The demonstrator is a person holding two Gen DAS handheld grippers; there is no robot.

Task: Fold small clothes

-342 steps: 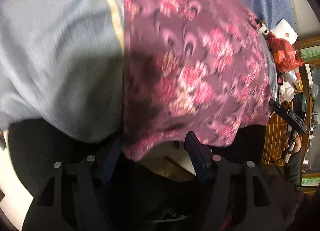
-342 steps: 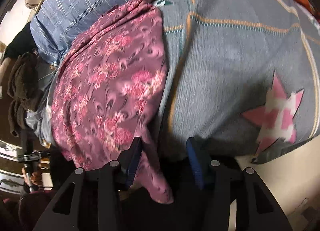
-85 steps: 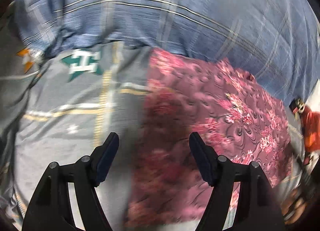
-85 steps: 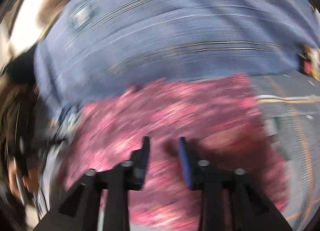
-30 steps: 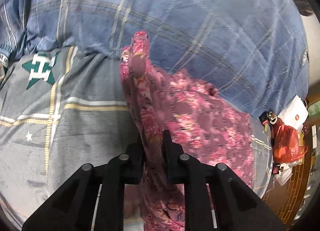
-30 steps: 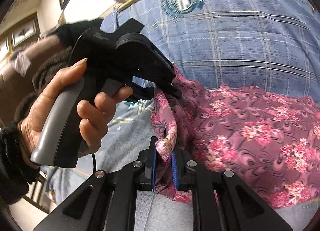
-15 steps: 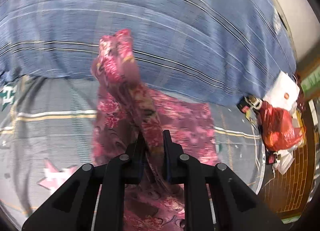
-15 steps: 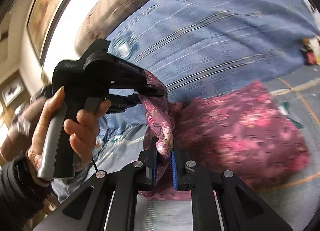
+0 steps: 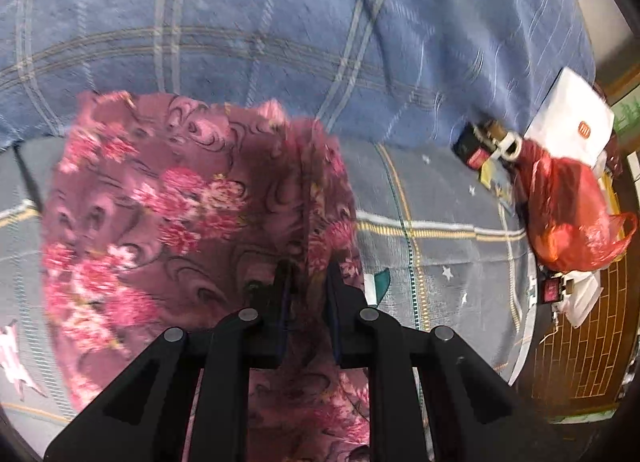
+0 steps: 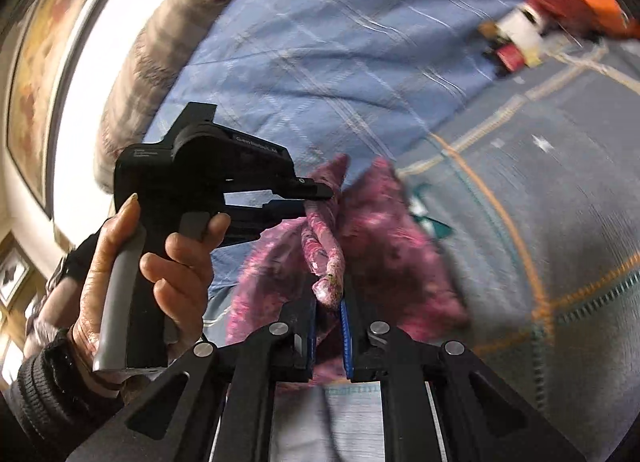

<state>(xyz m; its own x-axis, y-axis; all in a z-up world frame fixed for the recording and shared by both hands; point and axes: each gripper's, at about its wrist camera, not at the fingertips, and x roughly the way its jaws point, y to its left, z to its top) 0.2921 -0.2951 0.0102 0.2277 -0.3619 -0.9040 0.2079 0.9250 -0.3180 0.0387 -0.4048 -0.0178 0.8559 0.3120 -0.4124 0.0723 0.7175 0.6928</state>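
Grey patterned bedsheet (image 9: 448, 246) (blue plaid quilt (image 9: 280, 22) behind) underlies floral garment (image 9: 160, 198), pinched by both grippers' jaws.

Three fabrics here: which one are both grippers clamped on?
The pink floral cloth. Left gripper and right gripper both pinch its edge; the blue plaid blanket and grey sheet lie untouched beneath.

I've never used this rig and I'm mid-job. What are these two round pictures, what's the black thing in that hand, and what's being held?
Each round picture comes from a fisheye camera on a hand-held gripper, looking along its fingers. The left hand-held gripper and the right hand-held gripper are both shut on the floral garment, lifting its edge. In the right view, the black thing in the person's left hand is that left tool. Beneath lie a grey bedsheet and a blue plaid blanket; a red plastic bag sits at the side.
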